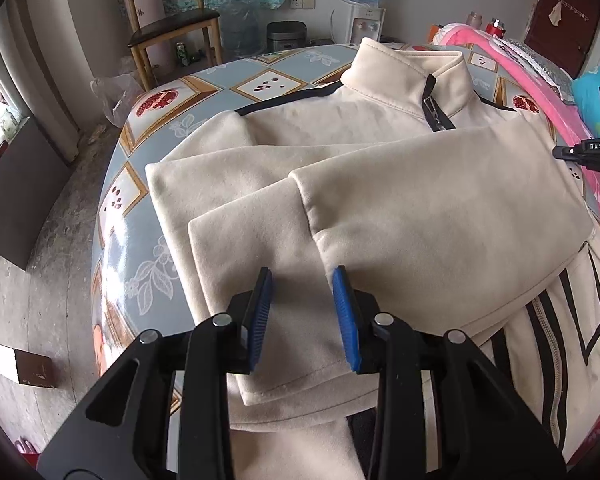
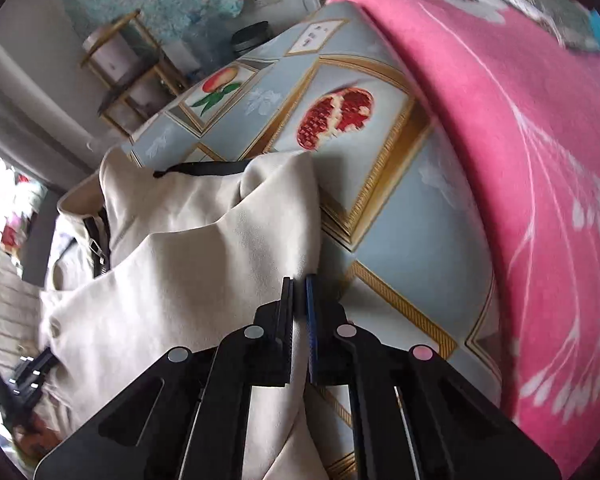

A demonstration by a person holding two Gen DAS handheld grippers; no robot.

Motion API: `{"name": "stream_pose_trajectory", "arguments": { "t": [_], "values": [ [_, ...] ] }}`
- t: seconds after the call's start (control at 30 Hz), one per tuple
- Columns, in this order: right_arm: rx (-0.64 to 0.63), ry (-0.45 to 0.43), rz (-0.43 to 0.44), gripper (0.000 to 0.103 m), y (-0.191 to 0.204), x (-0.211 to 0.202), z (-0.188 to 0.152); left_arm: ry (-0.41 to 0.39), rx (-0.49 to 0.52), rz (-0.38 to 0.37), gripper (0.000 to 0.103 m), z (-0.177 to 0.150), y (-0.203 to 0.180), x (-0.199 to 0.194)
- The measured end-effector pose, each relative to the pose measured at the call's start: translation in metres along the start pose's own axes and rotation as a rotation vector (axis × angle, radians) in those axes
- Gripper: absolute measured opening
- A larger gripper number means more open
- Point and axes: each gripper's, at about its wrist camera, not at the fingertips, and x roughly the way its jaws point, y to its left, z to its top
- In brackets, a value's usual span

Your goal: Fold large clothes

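Observation:
A cream zip-up jacket (image 1: 380, 184) lies front up on the table, collar (image 1: 412, 68) at the far side. Both sleeves are folded across the chest. My left gripper (image 1: 303, 270) hovers open over the left sleeve's cuff (image 1: 260, 248), and its blue pads (image 1: 260, 308) do not press on the cloth. In the right wrist view, my right gripper (image 2: 299, 280) is shut on the jacket's (image 2: 172, 272) right side edge. The cream cloth runs up between its jaws and lifts off the table there.
The table (image 1: 152, 184) wears a blue oilcloth (image 2: 400, 200) with fruit pictures. A pink blanket (image 2: 520, 160) covers its far right part. A wooden chair (image 1: 172, 28), a water dispenser (image 1: 364, 20) and a rice cooker (image 1: 286, 36) stand beyond the table.

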Motion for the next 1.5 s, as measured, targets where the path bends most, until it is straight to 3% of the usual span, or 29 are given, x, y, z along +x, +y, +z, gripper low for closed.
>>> {"name": "stream_pose_trajectory", "arguments": {
  "t": [0.1,0.23,0.33,0.37,0.43,0.47,0.5,0.63,0.7,0.77,0.8,0.97,1.03,1.23,1.5],
  "values": [
    [-0.03,-0.068,-0.054,0.005,0.004,-0.015,-0.003,-0.003,0.004,0.013,0.03,-0.004,0.003,0.0],
    [-0.053,-0.045,-0.146,0.005,-0.004,0.0,-0.004,-0.012,0.016,0.021,0.03,-0.005,0.002,-0.001],
    [-0.076,-0.087,-0.199,0.005,0.005,-0.017,-0.002,-0.023,0.01,0.008,0.03,-0.005,0.004,-0.004],
    [-0.085,-0.109,-0.21,0.01,0.009,-0.026,-0.003,-0.042,0.002,0.005,0.03,-0.005,0.007,-0.01],
    [-0.129,-0.177,-0.18,0.018,0.027,-0.051,-0.011,-0.099,-0.009,-0.017,0.03,-0.003,0.012,-0.024],
    [-0.153,-0.187,-0.156,0.027,0.037,-0.056,-0.018,-0.114,-0.012,-0.027,0.03,-0.001,0.012,-0.028],
    [-0.191,-0.178,-0.114,0.032,0.051,-0.058,-0.025,-0.119,-0.014,-0.038,0.03,0.001,0.011,-0.03],
    [-0.332,-0.042,0.026,0.035,0.106,-0.036,-0.056,-0.052,-0.021,-0.08,0.032,0.006,0.003,-0.015],
    [-0.393,0.01,-0.016,0.035,0.121,-0.015,-0.076,0.003,-0.019,-0.044,0.035,-0.001,0.0,0.0],
    [-0.415,0.005,-0.055,0.036,0.121,-0.006,-0.086,-0.016,-0.045,-0.059,0.035,-0.006,0.006,-0.002],
    [-0.407,0.012,-0.07,0.041,0.12,-0.008,-0.086,-0.012,-0.053,-0.054,0.035,-0.006,0.008,-0.003],
    [-0.332,0.0,0.002,0.045,0.119,-0.049,-0.098,-0.057,-0.038,-0.029,0.036,-0.014,0.006,-0.038],
    [-0.325,-0.008,0.009,0.056,0.117,-0.065,-0.113,-0.07,-0.032,-0.029,0.043,-0.025,0.001,-0.054],
    [-0.276,0.003,0.035,0.066,0.111,-0.11,-0.197,-0.035,-0.041,-0.05,0.055,-0.078,-0.021,-0.082],
    [-0.267,0.02,-0.025,0.071,0.122,-0.127,-0.271,-0.066,-0.001,-0.067,0.056,-0.142,-0.061,-0.104]
  ]
}}
